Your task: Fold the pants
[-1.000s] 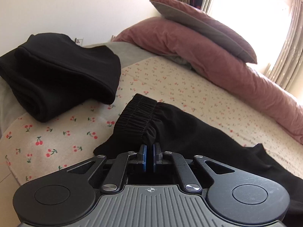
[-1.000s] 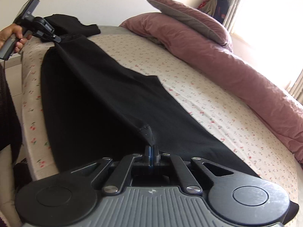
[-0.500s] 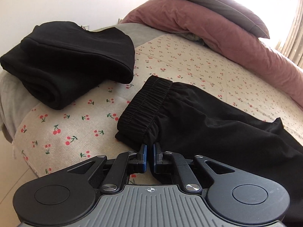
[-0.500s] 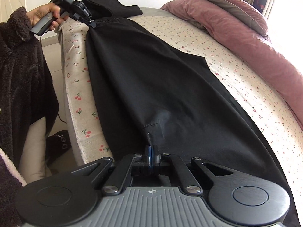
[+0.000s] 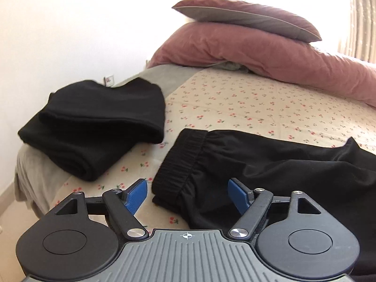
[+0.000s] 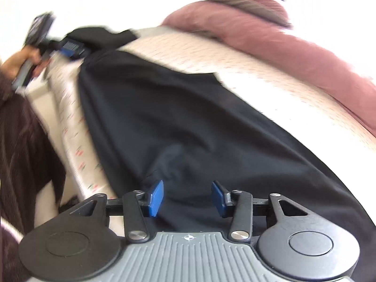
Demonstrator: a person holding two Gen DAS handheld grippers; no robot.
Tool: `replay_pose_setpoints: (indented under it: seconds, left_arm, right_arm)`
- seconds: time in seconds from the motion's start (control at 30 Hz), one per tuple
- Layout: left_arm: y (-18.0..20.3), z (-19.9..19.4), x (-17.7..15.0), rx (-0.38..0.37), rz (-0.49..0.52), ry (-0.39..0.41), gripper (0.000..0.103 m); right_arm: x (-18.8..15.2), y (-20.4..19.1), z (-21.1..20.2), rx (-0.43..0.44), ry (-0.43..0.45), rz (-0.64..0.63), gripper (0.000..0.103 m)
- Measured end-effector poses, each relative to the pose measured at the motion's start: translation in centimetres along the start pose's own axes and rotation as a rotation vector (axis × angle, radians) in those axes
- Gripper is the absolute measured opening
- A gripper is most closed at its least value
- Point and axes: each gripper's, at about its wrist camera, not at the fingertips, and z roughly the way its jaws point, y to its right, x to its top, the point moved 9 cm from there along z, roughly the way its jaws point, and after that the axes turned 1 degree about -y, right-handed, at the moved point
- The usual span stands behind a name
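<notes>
Black pants lie stretched lengthwise on the cherry-print bed sheet. Their elastic waistband sits just ahead of my left gripper, whose jaws are opening; the blue pads stand wide apart on either side of the waistband corner without pressing it. My right gripper hovers over the leg end of the pants, jaws opening too, fabric lying loose between the pads. In the blurred right wrist view the left gripper shows far off at the waistband end, held by a hand.
A folded black garment lies at the bed's corner, left of the waistband. Pink pillows line the far side under a bright window. The bed edge and floor drop off to the left. A dark fuzzy sleeve is at the left.
Both grippers have let go of the pants and their jaws have spread apart. The pants now rest flat on the bed, and both grippers have lifted and rolled slightly.
</notes>
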Motion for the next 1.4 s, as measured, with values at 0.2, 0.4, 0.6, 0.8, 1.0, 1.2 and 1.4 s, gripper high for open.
replay_pose_setpoints:
  seconds: [0.2,0.4,0.6,0.8,1.0,1.2,1.4]
  left_arm:
    - [7.8,-1.3,0.2,-0.151,0.178,0.036,0.083]
    - [17.0,-3.3,-1.7,-0.376,0.333,0.035,0.086]
    - [24.2,-5.1,-4.3,-0.538,0.452,0.025,0.086]
    - [29.4,-7.8,-7.0,-0.772,0.583,0.042,0.086]
    - [32.0,-10.5,-8.9,-0.991,0.662,0.086,0.083]
    - [33.7,-12.7,-11.5,-1.133,0.767,0.075,0.067]
    - [35.3,-11.6,-14.0,-1.078,0.854,0.011,0.025]
  right_arm:
    - [-2.9,7.0,-3.3,-0.201,0.035,0.296,0.062]
    - [-8.0,14.1,-7.9,-0.375,0.096,0.6,0.062]
    - [-14.9,20.1,-11.1,-0.573,0.1,0.9,0.057]
    - [-20.1,22.4,-10.6,-0.54,0.114,1.162,0.044]
    - [-20.9,23.0,-10.6,-0.5,0.213,1.284,0.042]
    - [-20.3,23.2,-10.7,-0.561,0.217,1.25,0.003]
    - [-19.6,22.6,-12.6,-0.65,0.242,1.228,0.002]
